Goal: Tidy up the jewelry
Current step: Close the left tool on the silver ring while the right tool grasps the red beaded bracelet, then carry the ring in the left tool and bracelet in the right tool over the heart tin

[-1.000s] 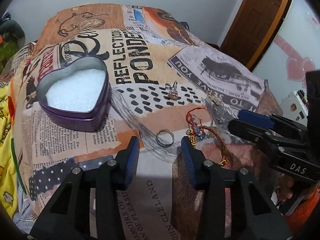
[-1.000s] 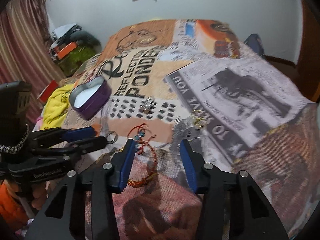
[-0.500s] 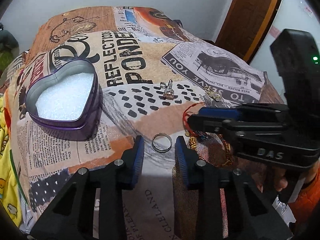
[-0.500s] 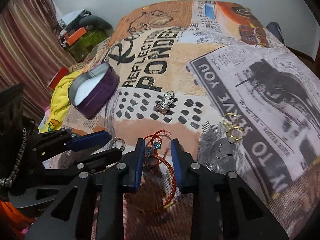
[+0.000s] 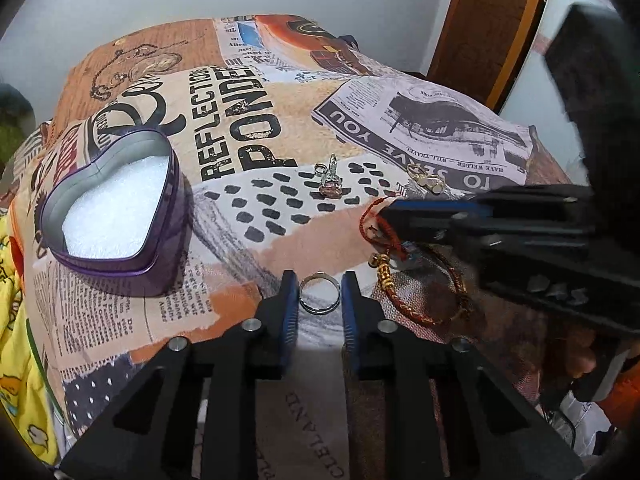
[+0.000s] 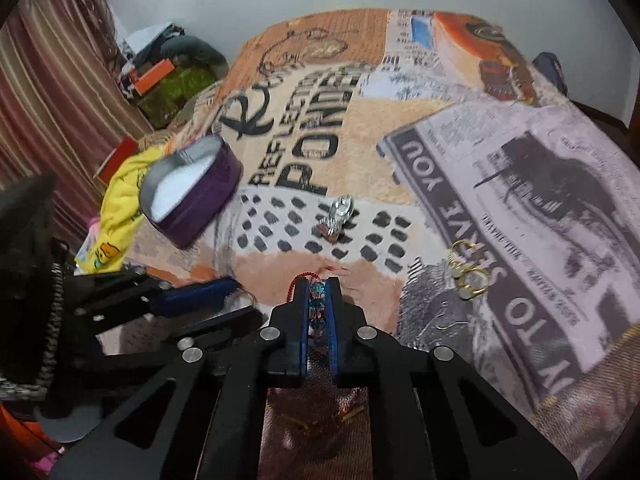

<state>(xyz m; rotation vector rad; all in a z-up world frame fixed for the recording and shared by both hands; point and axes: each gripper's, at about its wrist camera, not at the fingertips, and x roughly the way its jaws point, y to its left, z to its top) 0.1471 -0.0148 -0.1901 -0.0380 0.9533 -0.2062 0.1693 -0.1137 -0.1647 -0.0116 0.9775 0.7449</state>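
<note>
Left wrist view: the left gripper [image 5: 319, 298] brackets the silver ring [image 5: 319, 298] near the bed's [image 5: 256, 128] front edge, its pads just beside the band, contact unclear; the heart tin [image 5: 120, 216] sits toward the left edge; the right gripper [image 5: 404, 220] reaches in over the red bracelet [image 5: 416, 280].

Right wrist view: the right gripper [image 6: 319, 296] is clamped on the bracelet's blue beads [image 6: 317, 289]; silver charm [image 6: 338, 216] beyond; gold rings [image 6: 468, 272] to the right.

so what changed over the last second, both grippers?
Both closed in. The left gripper narrowed around the silver ring, which lies flat on the bedspread. The right gripper advanced and shut on the red beaded bracelet. The heart tin, silver charm and gold rings stayed put.
</note>
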